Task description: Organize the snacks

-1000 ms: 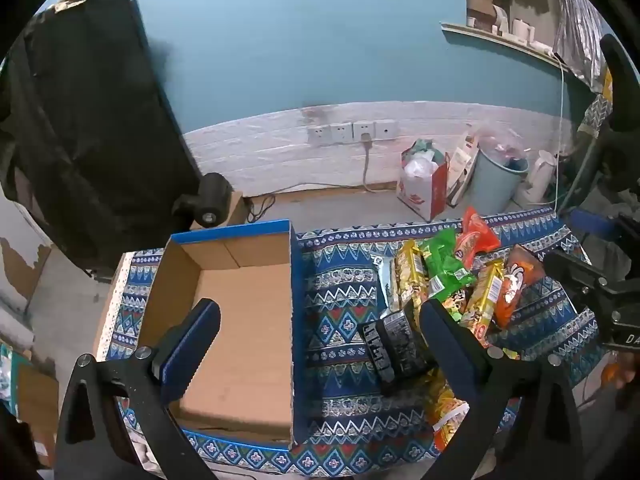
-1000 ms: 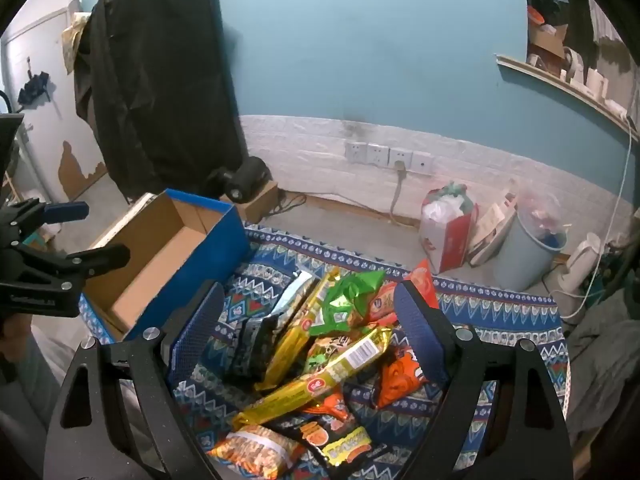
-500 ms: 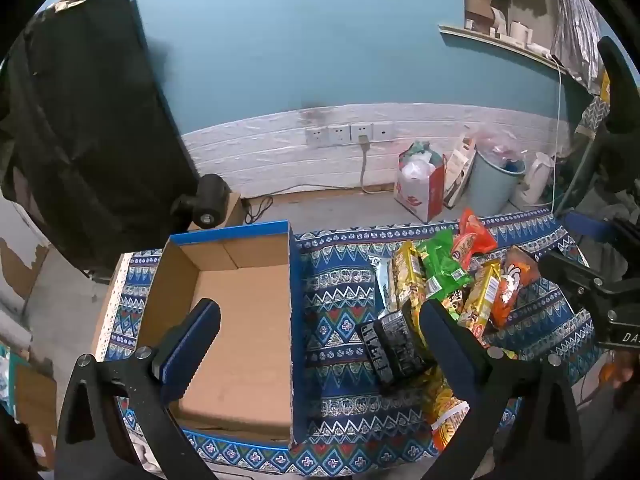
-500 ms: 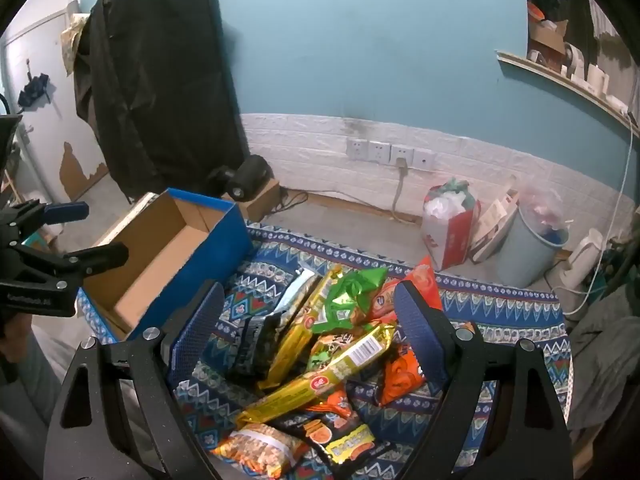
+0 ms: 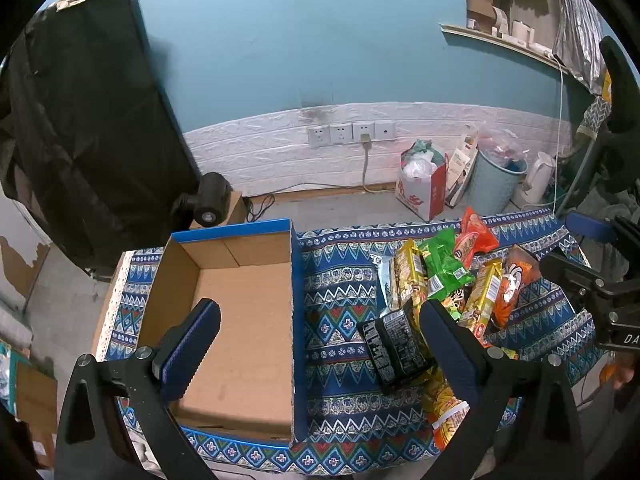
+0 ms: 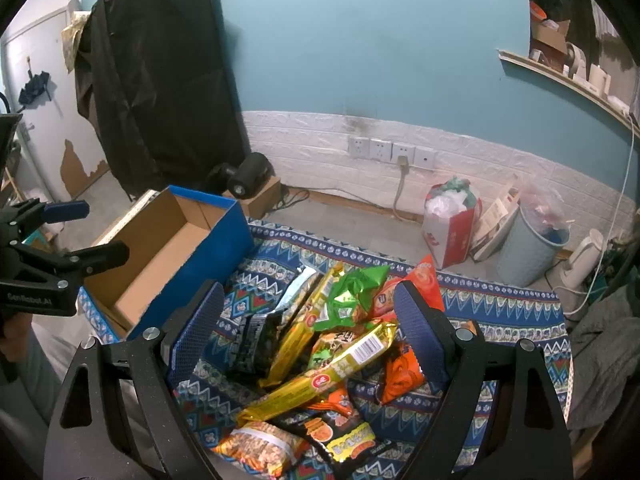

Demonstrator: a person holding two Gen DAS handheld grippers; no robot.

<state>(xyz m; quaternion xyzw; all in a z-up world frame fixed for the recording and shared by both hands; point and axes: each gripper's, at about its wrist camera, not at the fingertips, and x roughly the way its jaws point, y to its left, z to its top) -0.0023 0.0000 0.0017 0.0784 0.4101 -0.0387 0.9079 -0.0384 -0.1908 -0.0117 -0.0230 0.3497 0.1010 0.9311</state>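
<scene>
Right wrist view: right gripper (image 6: 306, 322) is hovering over the snack pile (image 6: 320, 344), jaws wide, holding nothing. Left gripper (image 5: 320, 330) is likewise wide above the empty box (image 5: 236, 320). I'd take the top yellow packet (image 6: 320, 376) first, pinching mid-length.

blue box (image 5: 294, 280), patterned blue cloth (image 5: 340, 276)

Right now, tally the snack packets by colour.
Yellow packets: 2
Orange packets: 3
Black packets: 2
Green packet: 1
Silver packet: 1
Total: 9 told apart; others lie half hidden beneath.
</scene>
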